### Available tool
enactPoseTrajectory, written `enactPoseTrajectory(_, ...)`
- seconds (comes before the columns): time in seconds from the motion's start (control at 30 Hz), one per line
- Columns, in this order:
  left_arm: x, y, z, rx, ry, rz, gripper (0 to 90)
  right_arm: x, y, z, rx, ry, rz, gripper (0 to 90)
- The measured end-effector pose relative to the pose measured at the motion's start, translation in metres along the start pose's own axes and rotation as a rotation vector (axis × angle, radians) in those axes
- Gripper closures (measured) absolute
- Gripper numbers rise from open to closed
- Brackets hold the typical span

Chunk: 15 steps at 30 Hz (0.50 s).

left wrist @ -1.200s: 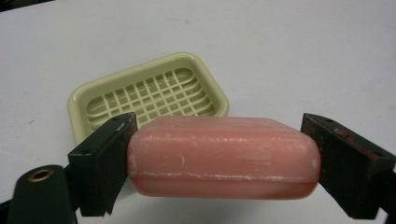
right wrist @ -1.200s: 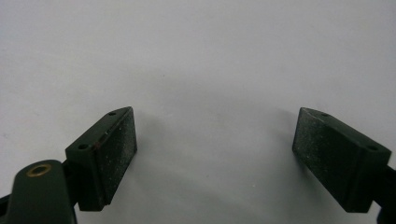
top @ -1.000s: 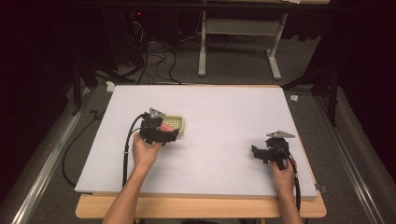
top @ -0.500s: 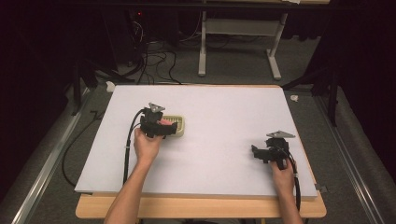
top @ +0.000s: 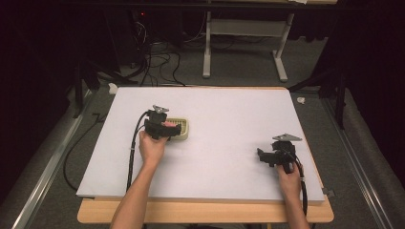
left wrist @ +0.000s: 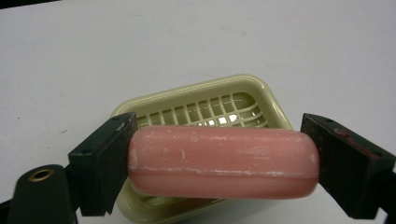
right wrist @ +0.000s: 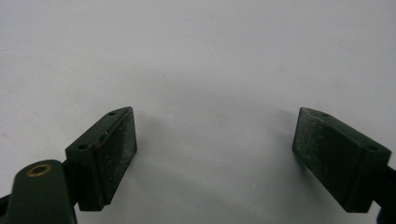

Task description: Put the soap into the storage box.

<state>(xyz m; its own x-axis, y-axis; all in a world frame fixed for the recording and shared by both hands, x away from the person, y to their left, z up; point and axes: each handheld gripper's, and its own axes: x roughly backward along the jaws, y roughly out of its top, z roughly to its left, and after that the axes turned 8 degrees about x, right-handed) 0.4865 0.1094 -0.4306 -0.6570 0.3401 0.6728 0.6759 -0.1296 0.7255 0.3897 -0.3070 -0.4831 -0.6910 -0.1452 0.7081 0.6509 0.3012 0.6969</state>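
Note:
A pink bar of soap (left wrist: 223,162) is clamped lengthwise between the pads of my left gripper (left wrist: 219,163), just above a pale green soap dish (left wrist: 233,105) with a slatted grid floor. From above, the left gripper (top: 173,129) hangs over the near left part of the soap dish (top: 183,129) on the white board; the soap is mostly hidden there. My right gripper (top: 261,156) rests low at the board's right side, its jaws wide apart. In the right gripper view the right gripper (right wrist: 215,156) has only bare white surface between its pads.
The white board (top: 229,114) lies on a wooden table (top: 200,212). Cables (top: 131,152) trail from both grippers toward the front edge. Beyond the board are a dark floor, loose wires and a white table frame (top: 243,43).
My left hand has carried the soap a little toward the far right and down, over the soap dish. The right hand has stayed put.

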Motion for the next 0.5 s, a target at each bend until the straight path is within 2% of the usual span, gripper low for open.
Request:
enactPoseTrajectory(0.3, -0.0074, -0.0028, -0.0013, -0.027, 0.031, 0.024, 14.2, 0.0000, 0.0000, 0.0000, 0.000, 0.000, 0.000, 14.4)
enactPoseTrajectory(0.5, -0.0094, -0.0037, -0.0045, -0.029, 0.022, 0.023, 14.1, 0.0000, 0.0000, 0.0000, 0.000, 0.000, 0.000, 14.4)
